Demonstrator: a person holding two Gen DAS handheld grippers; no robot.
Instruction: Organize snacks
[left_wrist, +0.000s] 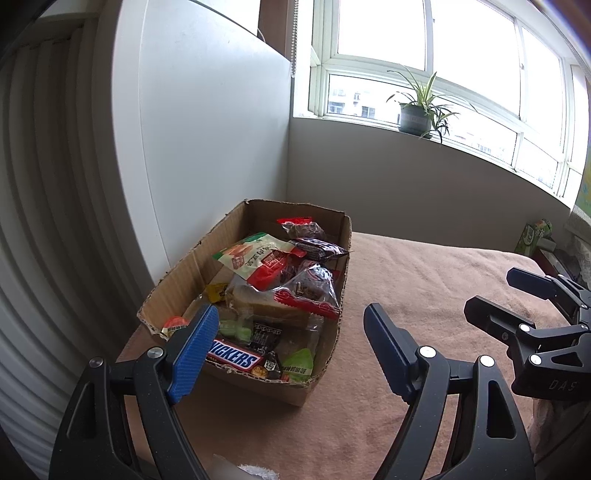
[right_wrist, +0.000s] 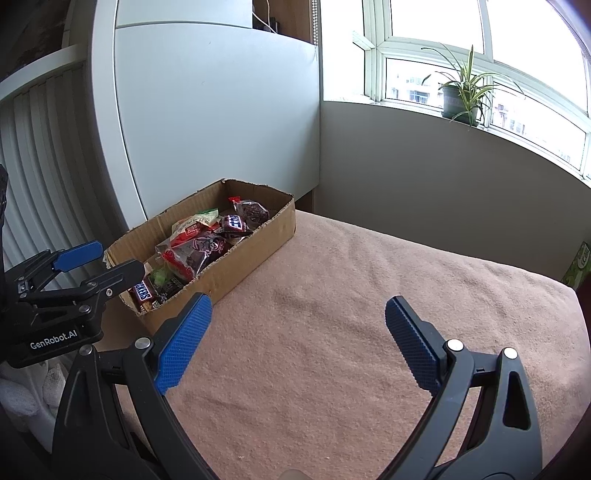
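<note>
While both tools hang over the blanket-covered bed (right_wrist: 332, 295), the stock stands as follows.

Box (left_wrist: 221, 240): one open cardboard carton, torn along its rim, set at the bed's far left corner against a white panel (left_wrist: 207, 129). It holds every snack that can be seen.

Contents, loosely heaped: a Snickers bar (left_wrist: 234, 357) at the near end; a clear bag with a red toothed seal (left_wrist: 308, 291) lying across the middle; a green, white and red packet (left_wrist: 255, 254) tilted on top of the pile; a dark wrapper (left_wrist: 319, 248) beyond it; a clear red-topped bag of something dark (left_wrist: 303, 228) at the far end; small green, yellow and orange pieces tucked low along the sides, too small to name.

Left tool (left_wrist: 291, 343): jaws spread wide, nothing between them, poised just at the near end of the box, one pad over the Snickers bar.

Right tool (right_wrist: 297, 343): jaws likewise spread and empty, over bare blanket to the right of the box and well apart from it.

Off the bed: a potted plant (right_wrist: 460, 98) on the sill, a green carton (right_wrist: 580, 266) at the far right edge.

Progress, as a judgement: no snack lies loose on the blanket, so the gathering looks done or nearly so. What could remain is tidying the heap inside the box; whether that is wanted cannot be told from here.
</note>
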